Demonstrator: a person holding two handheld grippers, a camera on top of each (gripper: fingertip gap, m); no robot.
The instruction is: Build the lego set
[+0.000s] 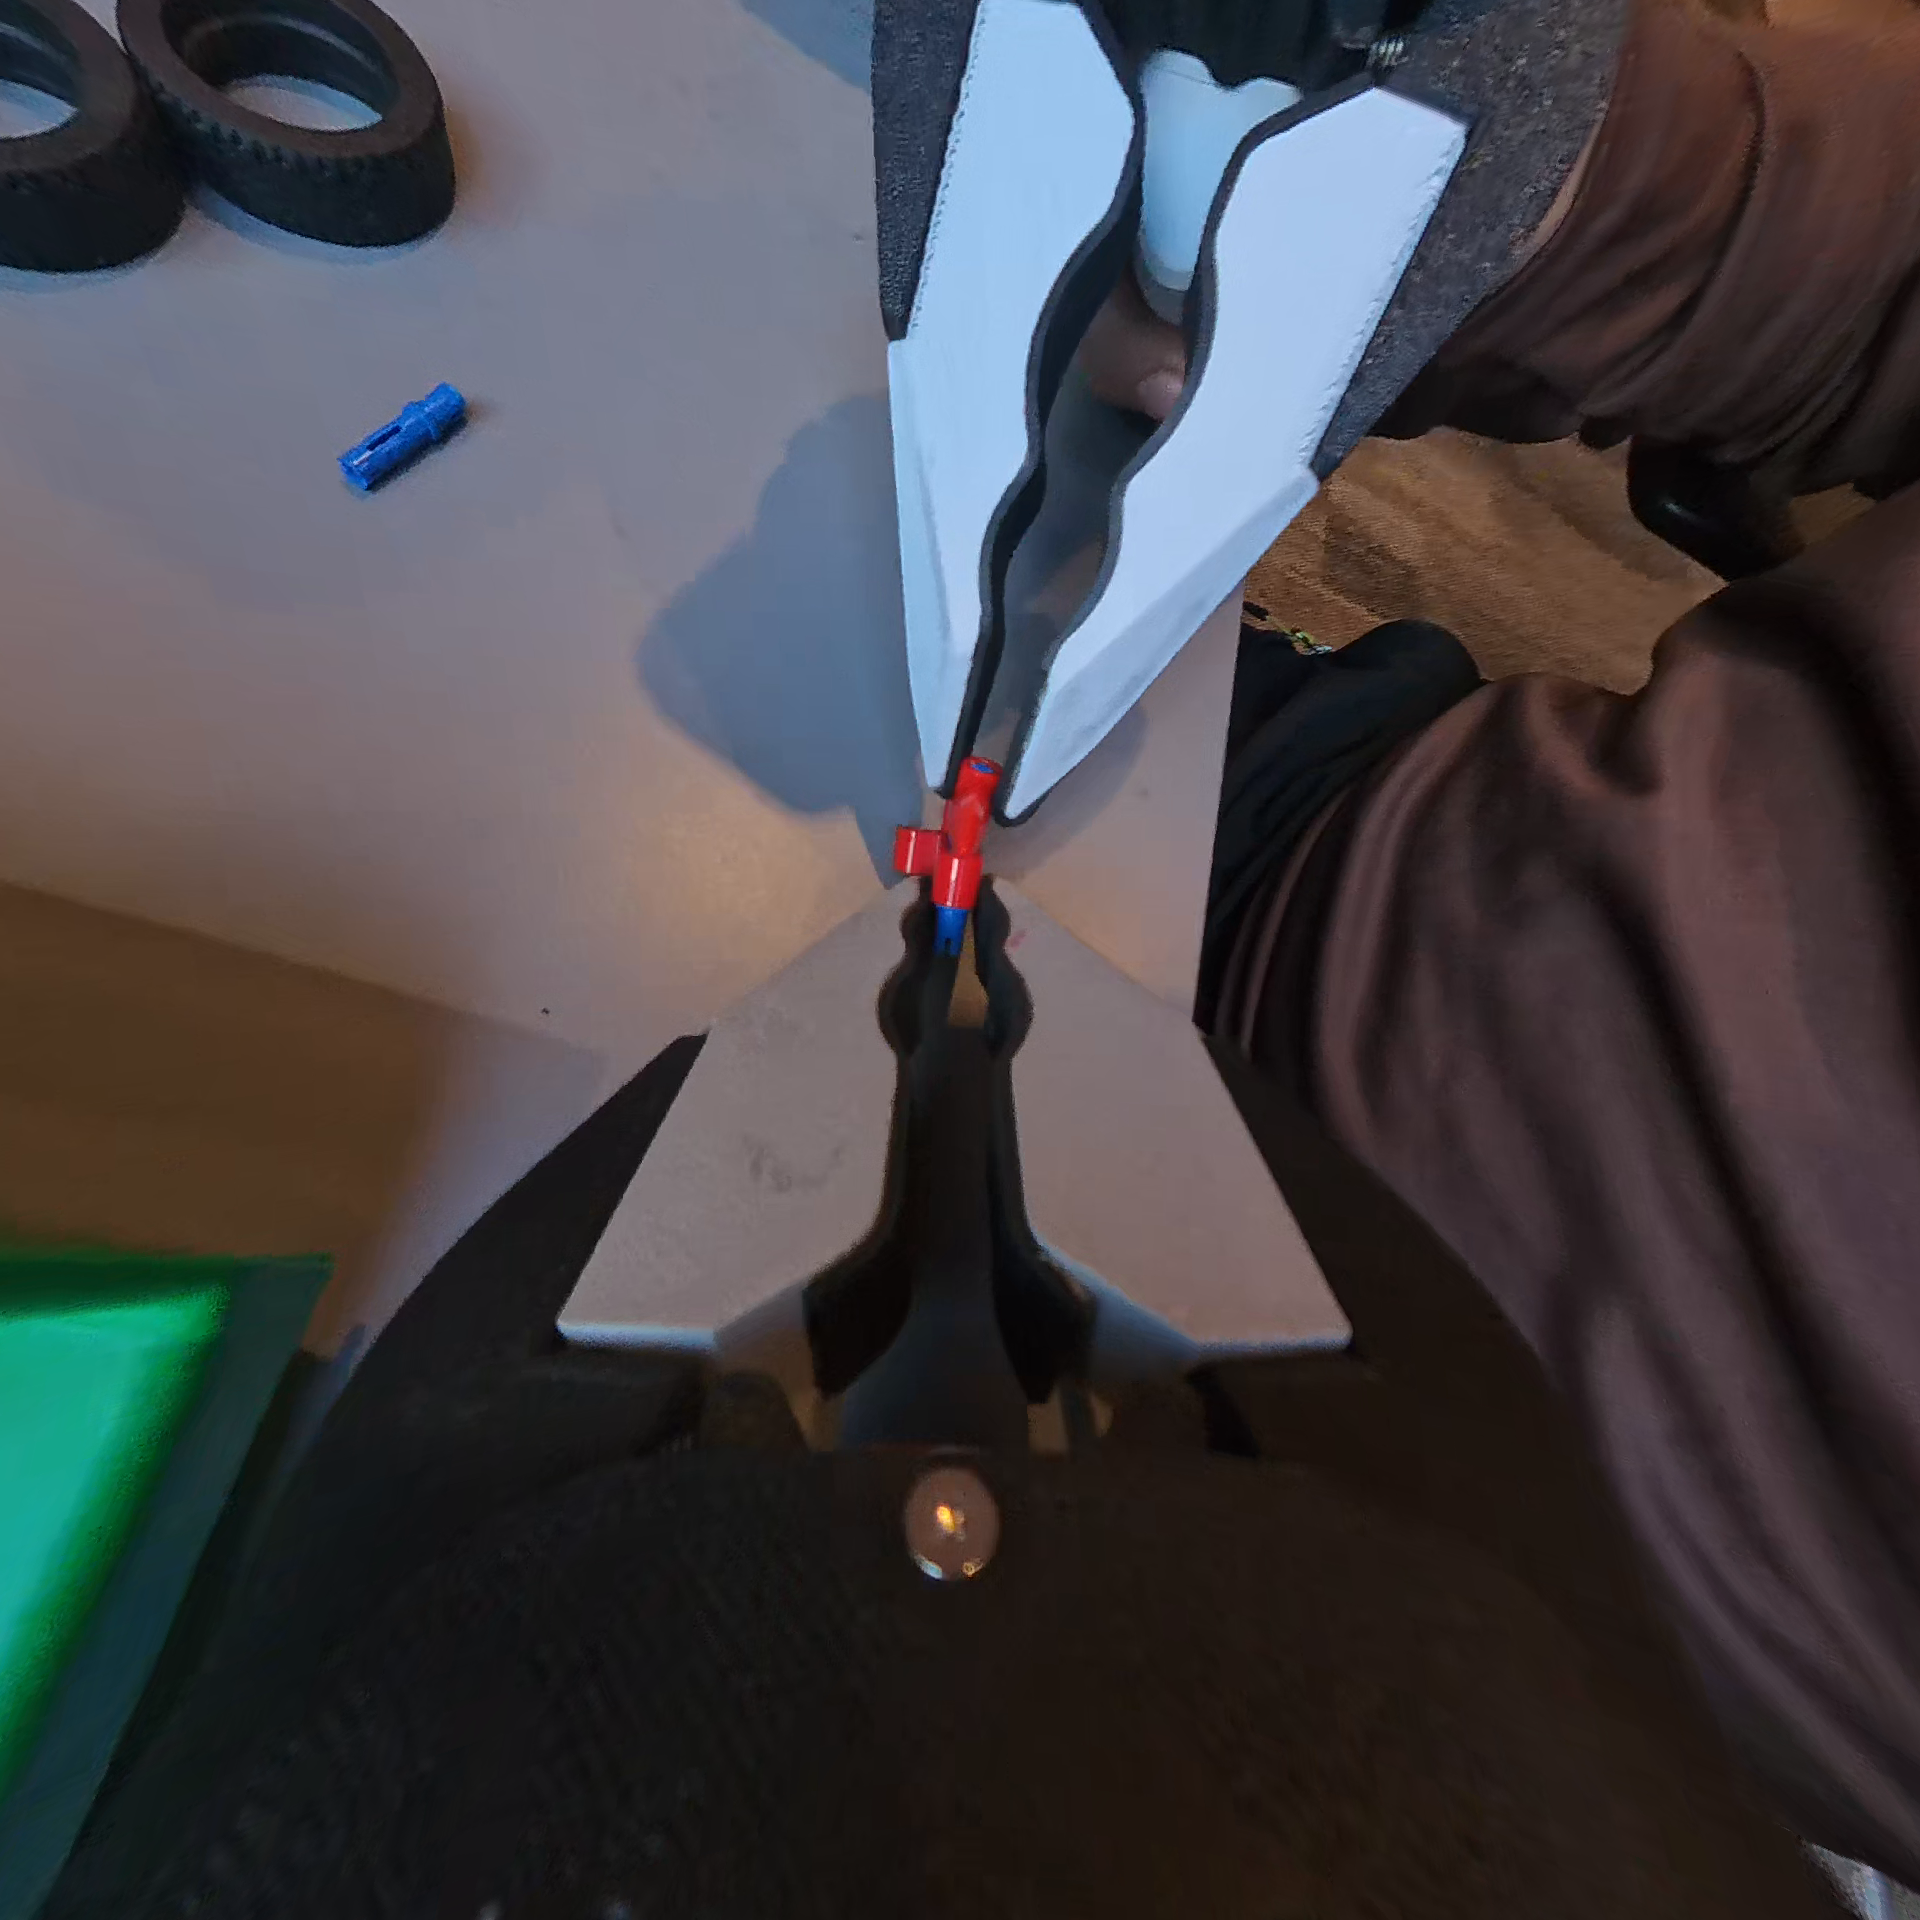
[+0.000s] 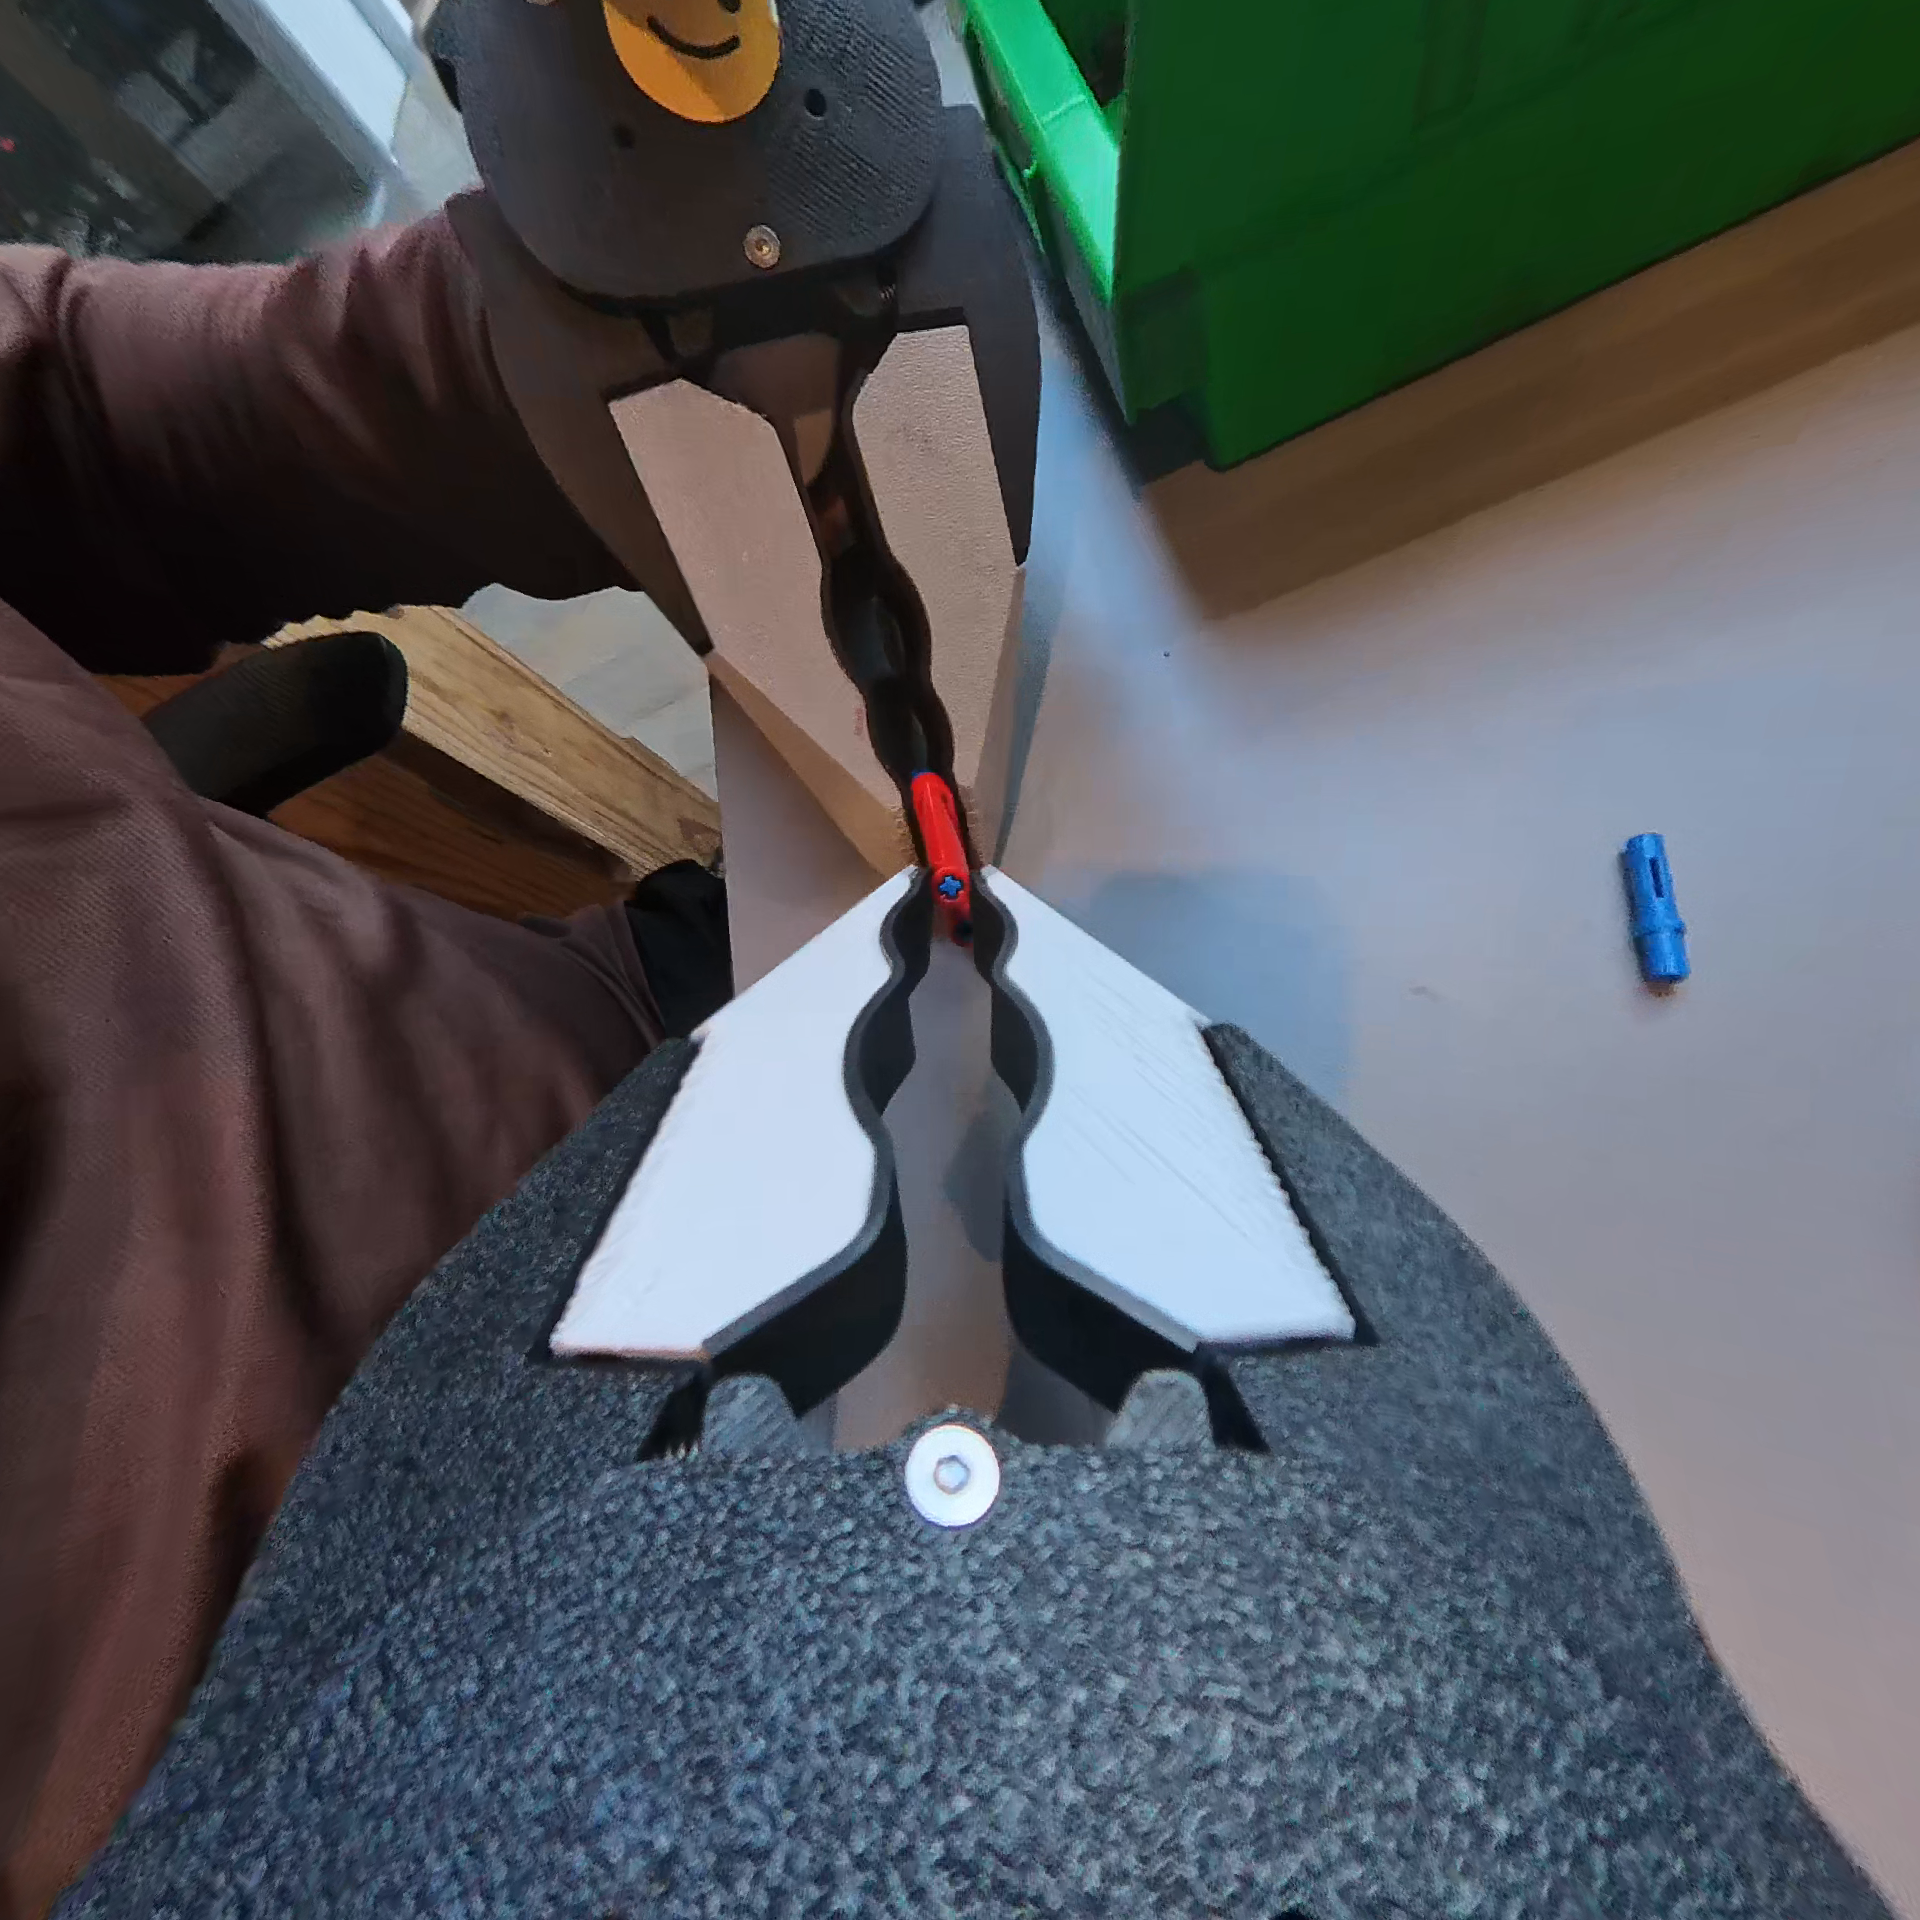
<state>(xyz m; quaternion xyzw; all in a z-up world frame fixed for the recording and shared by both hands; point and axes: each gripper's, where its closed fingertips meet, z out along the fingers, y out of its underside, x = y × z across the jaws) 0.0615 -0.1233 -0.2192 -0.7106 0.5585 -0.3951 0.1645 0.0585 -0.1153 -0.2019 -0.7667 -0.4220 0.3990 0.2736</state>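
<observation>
Left gripper: the left gripper (image 1: 961, 914) has its dark-padded fingers clamped on the blue pin end (image 1: 948, 928) poking out of the red connector (image 1: 951, 842), held up off the table (image 1: 312, 727)
Right gripper: and here comes the right gripper (image 2: 948, 899), white fingers pinched together on the opposite end of that same red connector (image 2: 940, 842); tip to tip, both tools on one tiny piece
Where the piece is: in mid-air between the two tools, over the near edge of the table, a short stub sticking out sideways in the left wrist view
Done so far: a blue insert sits inside the red piece, its cross-shaped end face showing in the right wrist view; my read is that this small joint is being pressed home right now
Still loose: a second blue pin (image 1: 402, 436) lies alone on the table, well apart from the action
Also waiting: two black tyres (image 1: 301, 135) sit untouched at the far corner
Off to the side: a green bin (image 2: 1455, 208); contents not visible
Progress call: early days, I'd say; one small sub-assembly in hand, wheels and more yet to go on
</observation>
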